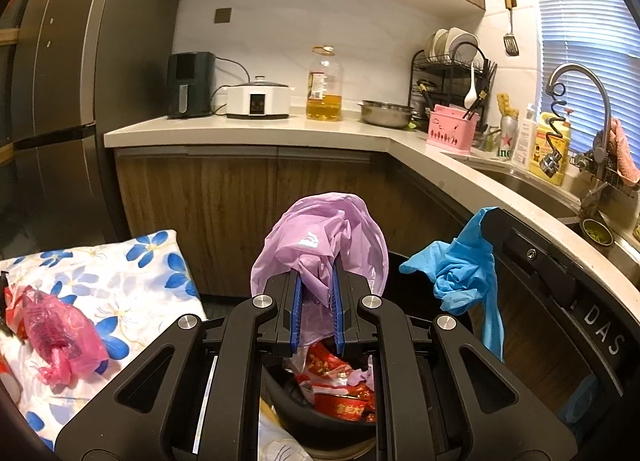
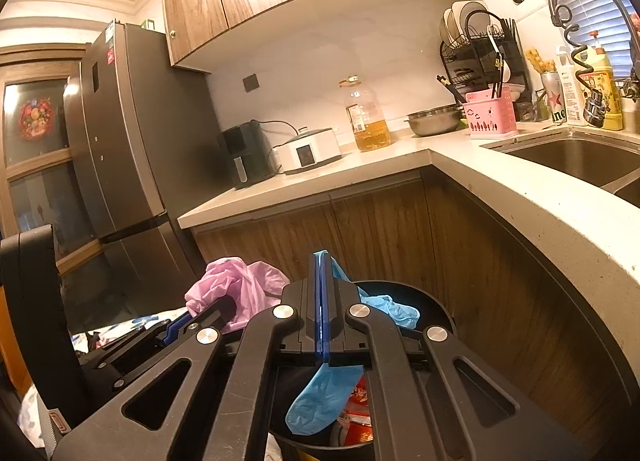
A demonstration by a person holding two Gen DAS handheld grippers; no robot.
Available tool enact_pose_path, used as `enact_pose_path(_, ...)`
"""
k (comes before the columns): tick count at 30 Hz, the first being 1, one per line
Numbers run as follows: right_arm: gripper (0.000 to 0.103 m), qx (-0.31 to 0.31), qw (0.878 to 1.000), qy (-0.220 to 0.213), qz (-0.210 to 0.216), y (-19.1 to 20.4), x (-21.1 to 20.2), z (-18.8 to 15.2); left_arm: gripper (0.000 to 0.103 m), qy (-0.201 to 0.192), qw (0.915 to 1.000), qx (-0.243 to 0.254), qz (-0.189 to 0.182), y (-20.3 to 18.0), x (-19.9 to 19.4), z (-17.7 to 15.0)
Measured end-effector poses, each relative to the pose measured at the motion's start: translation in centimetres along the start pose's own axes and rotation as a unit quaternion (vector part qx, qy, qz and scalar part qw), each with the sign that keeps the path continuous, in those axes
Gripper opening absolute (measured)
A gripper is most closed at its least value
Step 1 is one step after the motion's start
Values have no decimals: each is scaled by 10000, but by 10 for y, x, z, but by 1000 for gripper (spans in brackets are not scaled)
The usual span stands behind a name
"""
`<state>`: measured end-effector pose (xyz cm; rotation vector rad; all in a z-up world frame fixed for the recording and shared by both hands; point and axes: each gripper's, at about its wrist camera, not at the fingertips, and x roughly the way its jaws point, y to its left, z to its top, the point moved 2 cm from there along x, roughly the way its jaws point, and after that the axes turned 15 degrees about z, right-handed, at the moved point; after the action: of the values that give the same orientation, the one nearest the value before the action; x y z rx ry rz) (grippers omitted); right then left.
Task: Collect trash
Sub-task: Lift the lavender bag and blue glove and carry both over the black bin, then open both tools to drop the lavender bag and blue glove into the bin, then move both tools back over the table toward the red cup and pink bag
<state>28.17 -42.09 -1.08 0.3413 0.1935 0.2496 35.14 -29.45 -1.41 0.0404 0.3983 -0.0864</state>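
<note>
My left gripper [image 1: 316, 281] is shut on a crumpled lilac plastic bag [image 1: 320, 237] and holds it above a black trash bin [image 1: 320, 425] with red wrappers [image 1: 340, 393] inside. My right gripper [image 2: 322, 261] is shut on a blue disposable glove [image 2: 320, 401], which hangs over the same bin [image 2: 432, 309]. The glove also shows in the left wrist view [image 1: 460, 265], and the lilac bag in the right wrist view [image 2: 236, 285]. A pink plastic bag [image 1: 56, 333] lies on a floral cloth [image 1: 120, 273] to the left.
An L-shaped counter [image 1: 248, 129] carries an air fryer [image 1: 190, 85], a cooker [image 1: 258, 99], an oil bottle [image 1: 325, 85], a steel bowl [image 1: 386, 113] and a dish rack [image 1: 452, 77]. A sink [image 2: 580, 157] lies right, a fridge [image 2: 120, 133] left.
</note>
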Motion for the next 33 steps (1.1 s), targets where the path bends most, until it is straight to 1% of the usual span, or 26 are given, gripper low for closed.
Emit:
enact_pose_path(5, 1, 32, 10000, 20, -3, -3, 4, 0, 12, -6, 10000, 51, -56, -4, 7, -2)
enact_pose_path(7, 1, 32, 10000, 22, -18, -4, 5, 1, 13, 10, 10000, 71, -26, -5, 10, -3)
enact_pose_path(10, 2, 71, 10000, 41, -11, -7, 7, 1, 23, 95, 9999, 26, -87, -5, 15, -5)
enact_pose_path(11, 3, 82, 10000, 48, 6, -7, 8, 1, 30, 123, 9998, 14, -127, -5, 16, -5)
enact_pose_path(12, 3, 88, 9999, 50, 13, -8, 8, 1, 35, 134, 9998, -5, -159, -5, 17, -6)
enact_pose_path(13, 5, 98, 9999, 53, -6, -9, 9, 1, 45, 109, 9998, -30, -143, -4, 17, -6)
enact_pose_path(14, 7, 116, 9999, 55, -11, -11, 9, 1, 50, 87, 9999, -52, -137, -3, 18, -7)
enact_pose_path(15, 13, 133, 9999, 53, -13, -12, 9, 1, 52, 85, 9998, -65, -153, -3, 18, -7)
enact_pose_path(16, 19, 155, 9999, 54, -24, -13, 9, 1, 57, 92, 9998, -79, -171, -3, 19, -7)
enact_pose_path(17, 21, 171, 9998, 44, -36, -14, 8, 1, 61, 89, 9998, -95, -147, -2, 19, -7)
enact_pose_path(21, 29, 192, 9998, 48, -76, -15, 6, 0, 69, 136, 9997, -197, -58, 6, 21, -8)
enact_pose_path(23, 36, 195, 9997, 80, -85, -13, 5, -2, 75, 178, 9994, -287, -10, 12, 21, -9)
enact_pose_path(25, 48, 187, 9997, 85, -99, -11, 3, -5, 80, 185, 9991, -386, 64, 19, 19, -11)
enact_pose_path(26, 49, 173, 9998, 84, -100, -10, 2, -5, 82, 184, 9990, -406, 97, 22, 17, -12)
enact_pose_path(29, 57, 115, 9998, 92, -116, -5, -1, -7, 87, 182, 9986, -431, 252, 32, 10, -16)
enact_pose_path(30, 64, 103, 9998, 91, -113, -3, -3, -8, 87, 190, 9984, -446, 301, 35, 8, -17)
enact_pose_path(31, 68, 95, 9999, 89, -111, -1, -4, -9, 88, 190, 9981, -476, 348, 40, 5, -19)
enact_pose_path(33, 72, 49, 9999, 98, -98, 5, -7, -11, 90, 194, 9975, -520, 435, 47, -1, -21)
